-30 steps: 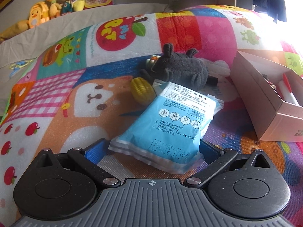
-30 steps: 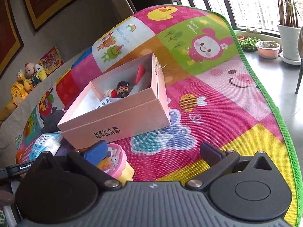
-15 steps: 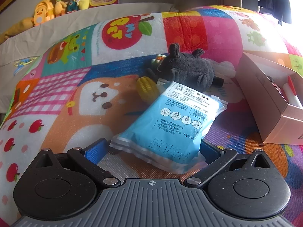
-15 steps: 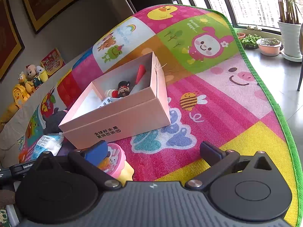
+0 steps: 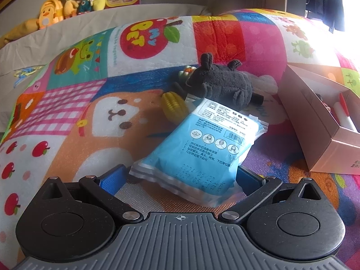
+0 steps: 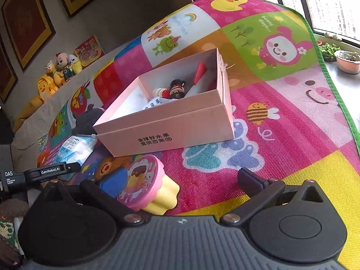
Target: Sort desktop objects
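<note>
While the soft blue packet [image 5: 202, 148] lies on the play mat [image 5: 67, 103] left of the pink box [image 5: 315, 121], it looks light, limp and slippery, so its near sealed edge seems the best hold. The left tool [image 5: 180, 177] is spread wide, straddling that edge without pinching. The right tool [image 6: 177, 180], also spread, holds nothing, a pink-lidded cup [image 6: 148, 186] against its left finger.

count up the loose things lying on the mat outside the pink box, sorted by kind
Soft toys: 1, the grey plush
Toy food: 2, the corn cob and the pudding cup
Sealed packets: 1, the blue packet
Total: 4, not counting small bits half hidden behind the plush.
</note>
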